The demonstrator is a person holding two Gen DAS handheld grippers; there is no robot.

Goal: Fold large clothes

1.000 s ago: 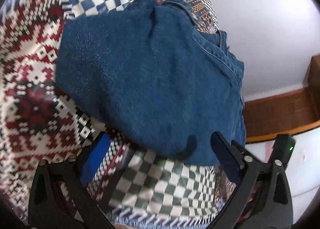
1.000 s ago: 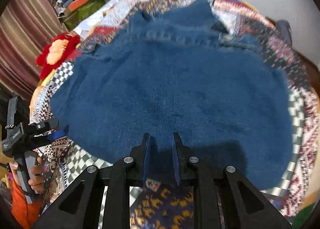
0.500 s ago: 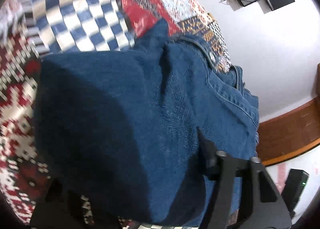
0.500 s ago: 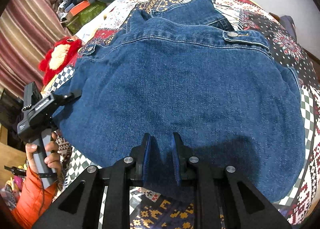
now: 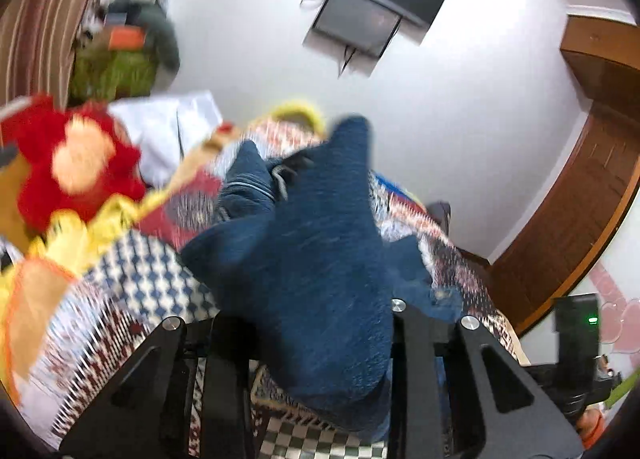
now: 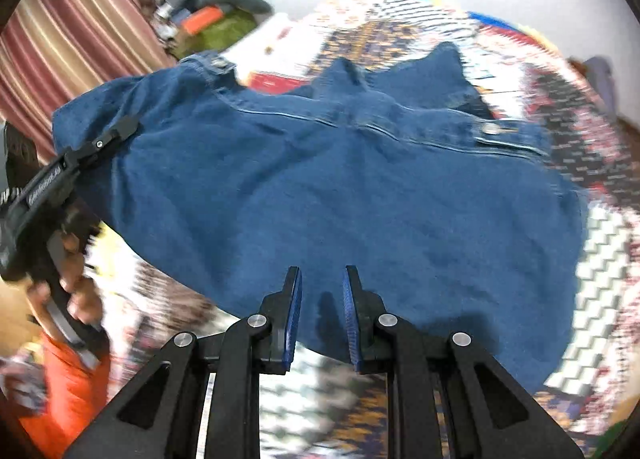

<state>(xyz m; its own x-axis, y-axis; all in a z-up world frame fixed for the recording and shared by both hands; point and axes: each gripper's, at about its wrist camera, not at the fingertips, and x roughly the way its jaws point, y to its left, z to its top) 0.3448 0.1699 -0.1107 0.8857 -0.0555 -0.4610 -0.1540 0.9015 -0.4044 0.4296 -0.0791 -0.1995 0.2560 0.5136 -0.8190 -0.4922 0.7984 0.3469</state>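
A large blue denim jacket (image 6: 340, 187) lies back-up across a patchwork quilt (image 6: 600, 243). My right gripper (image 6: 322, 291) is shut on its near hem, with the cloth pinched between the blue pads (image 6: 294, 311). My left gripper (image 6: 120, 131) grips the jacket's left edge and holds it up off the bed. In the left wrist view, denim (image 5: 320, 259) drapes over and between the left gripper's (image 5: 316, 319) fingers, hiding the tips. Its jaws are closing on that cloth.
A person's hand (image 6: 76, 291) and orange sleeve (image 6: 68, 379) hold the left tool. A red plush toy (image 5: 76, 163) and a heap of clothes (image 5: 128, 51) sit by the wall. A wall screen (image 5: 372, 15), a wooden door (image 5: 580, 199) and a striped curtain (image 6: 80, 31) surround the bed.
The left gripper closed on the jacket's edge and rose sharply, rolling and lifting that side off the quilt. The right gripper rose a little with the hem still held.
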